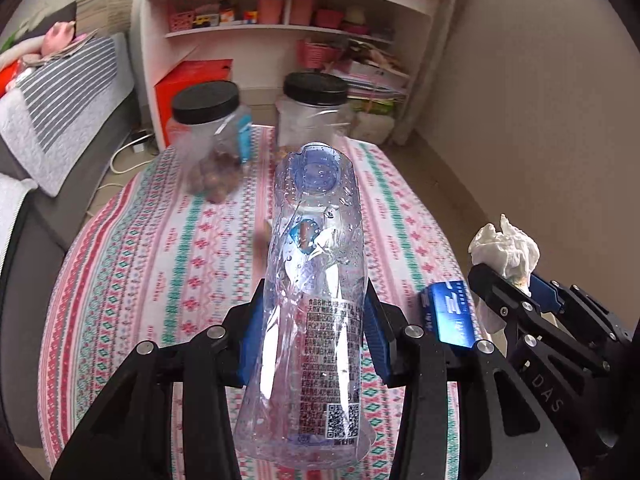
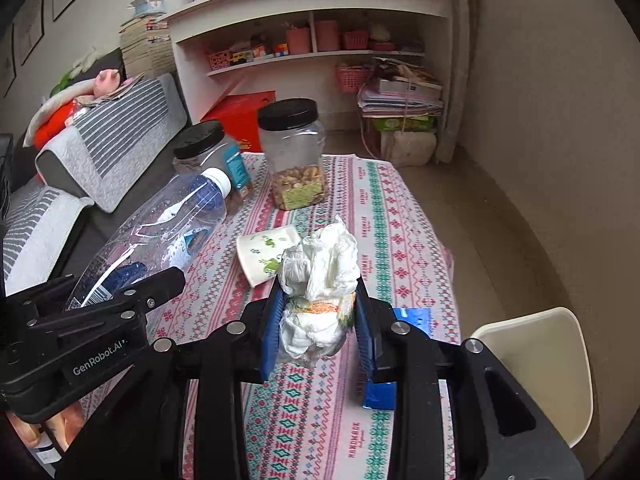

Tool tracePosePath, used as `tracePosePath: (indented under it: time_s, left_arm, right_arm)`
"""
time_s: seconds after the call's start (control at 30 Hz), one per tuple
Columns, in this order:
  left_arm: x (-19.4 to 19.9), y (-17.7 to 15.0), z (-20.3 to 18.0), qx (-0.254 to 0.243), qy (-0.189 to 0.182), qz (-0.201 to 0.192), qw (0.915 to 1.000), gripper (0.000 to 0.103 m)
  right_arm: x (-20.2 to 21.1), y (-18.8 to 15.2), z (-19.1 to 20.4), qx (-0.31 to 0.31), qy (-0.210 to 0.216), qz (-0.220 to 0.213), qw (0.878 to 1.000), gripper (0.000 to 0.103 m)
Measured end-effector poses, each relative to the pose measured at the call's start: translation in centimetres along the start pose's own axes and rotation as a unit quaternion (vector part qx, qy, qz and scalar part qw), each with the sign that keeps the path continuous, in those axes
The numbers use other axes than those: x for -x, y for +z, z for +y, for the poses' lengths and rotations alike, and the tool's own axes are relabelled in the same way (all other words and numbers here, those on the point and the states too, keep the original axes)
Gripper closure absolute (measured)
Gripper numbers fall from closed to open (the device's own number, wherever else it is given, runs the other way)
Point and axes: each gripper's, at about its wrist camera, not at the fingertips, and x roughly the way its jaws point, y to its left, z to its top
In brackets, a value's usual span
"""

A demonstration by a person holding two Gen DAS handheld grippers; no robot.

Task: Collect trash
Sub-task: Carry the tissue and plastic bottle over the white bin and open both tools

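**Left wrist view: two items lifted, cup outstanding**

Empty plastic bottle (image 1: 316, 280) is clamped by left gripper (image 1: 314, 328); crumpled tissue wad (image 2: 318, 292) is pinched by right gripper (image 2: 318, 332), above the table (image 2: 400, 220). Paper cup (image 2: 266, 250) is left lying there; no bin is seen.

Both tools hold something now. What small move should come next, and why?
Probably carry both to a bin; none is in view. The left tool grips the bottle, the right tool the tissue wad. The cup remains.
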Motion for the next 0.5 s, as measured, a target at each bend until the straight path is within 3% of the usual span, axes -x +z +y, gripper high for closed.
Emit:
tracePosePath:
  time_s: [0.5]
  left_arm:
    - [-1.1,-0.8,-7.0,-0.049,-0.043,0.007,0.9979,0.059]
  right_arm:
    - [2.9,-1.5,-8.7,-0.058,-0.082,-0.006,0.995,0.073]
